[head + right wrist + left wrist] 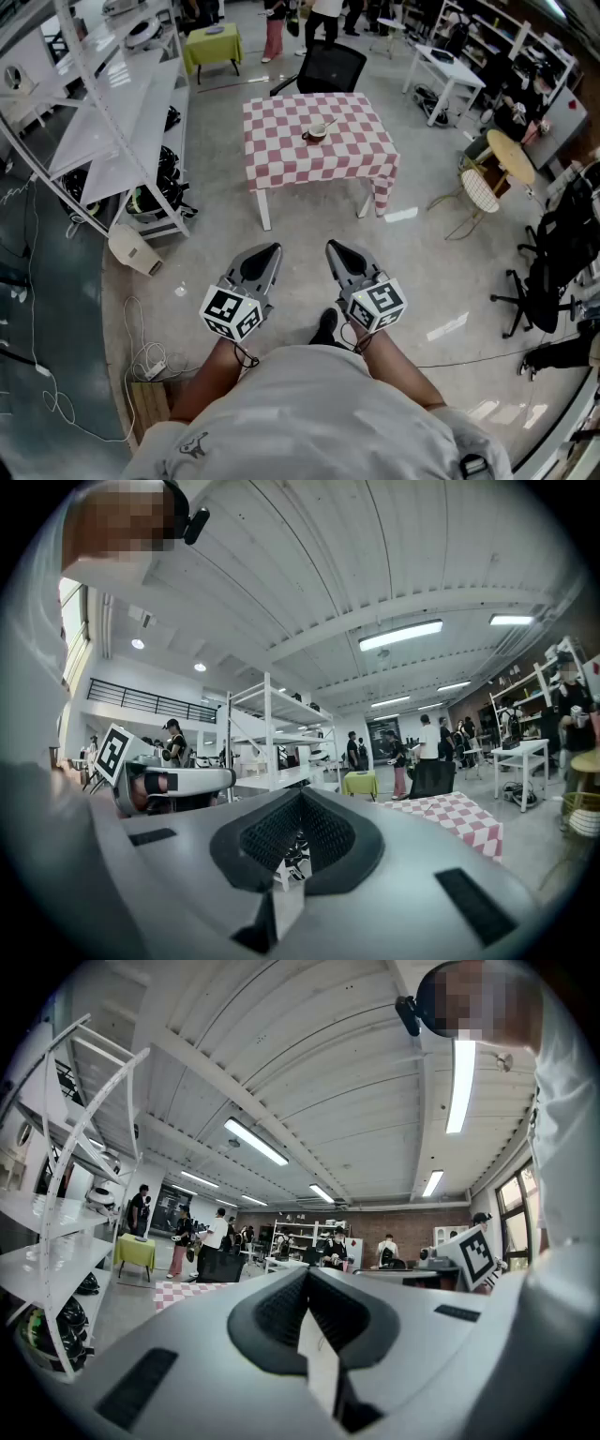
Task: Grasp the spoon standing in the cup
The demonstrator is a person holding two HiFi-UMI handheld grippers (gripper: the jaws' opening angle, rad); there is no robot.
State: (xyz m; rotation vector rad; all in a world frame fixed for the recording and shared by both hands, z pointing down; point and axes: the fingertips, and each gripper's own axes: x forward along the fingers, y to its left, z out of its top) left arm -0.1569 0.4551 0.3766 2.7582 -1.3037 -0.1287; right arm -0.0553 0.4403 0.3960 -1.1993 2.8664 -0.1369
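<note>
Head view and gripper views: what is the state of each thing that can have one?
Left gripper: shut, empty.
Right gripper: shut, empty.
Small round cup: upright on the red-and-white checked tablecloth.
Pale spoon: leaning in the cup, not grasped.

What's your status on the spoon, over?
Left gripper shut, empty; right gripper shut, empty. Spoon in cup on checkered table, far ahead, untouched. Nothing seen on the floor between.
</note>
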